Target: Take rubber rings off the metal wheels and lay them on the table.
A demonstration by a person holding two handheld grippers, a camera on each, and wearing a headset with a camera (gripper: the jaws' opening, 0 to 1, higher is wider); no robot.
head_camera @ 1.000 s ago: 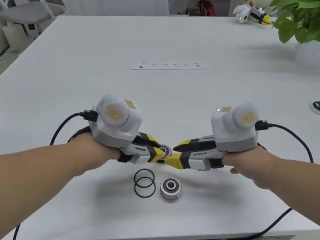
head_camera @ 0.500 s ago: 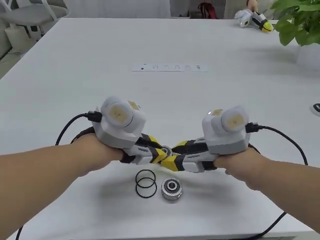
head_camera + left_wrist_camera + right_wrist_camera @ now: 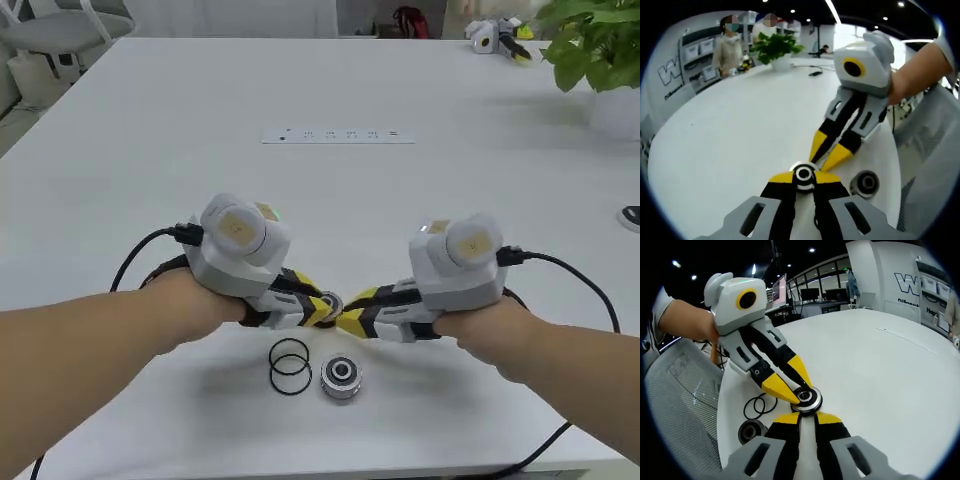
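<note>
- Metal wheels: two. The held wheel [image 3: 328, 302] is above the bench [image 3: 420, 190], between the tips of the two grippers. The second wheel [image 3: 341, 375] lies flat on the bench, on the person's side of the grippers.
- Rubber rings [image 3: 290, 366]: two, black, lying on the bench and overlapping (just left of the second wheel in the head view).
- Left gripper [image 3: 804, 179]: fingers closed on the held wheel, one yellow tip on each side.
- Right gripper [image 3: 807, 417]: fingers drawn almost together, tips against the held wheel's rim. Whether they pinch anything there cannot be told.
</note>
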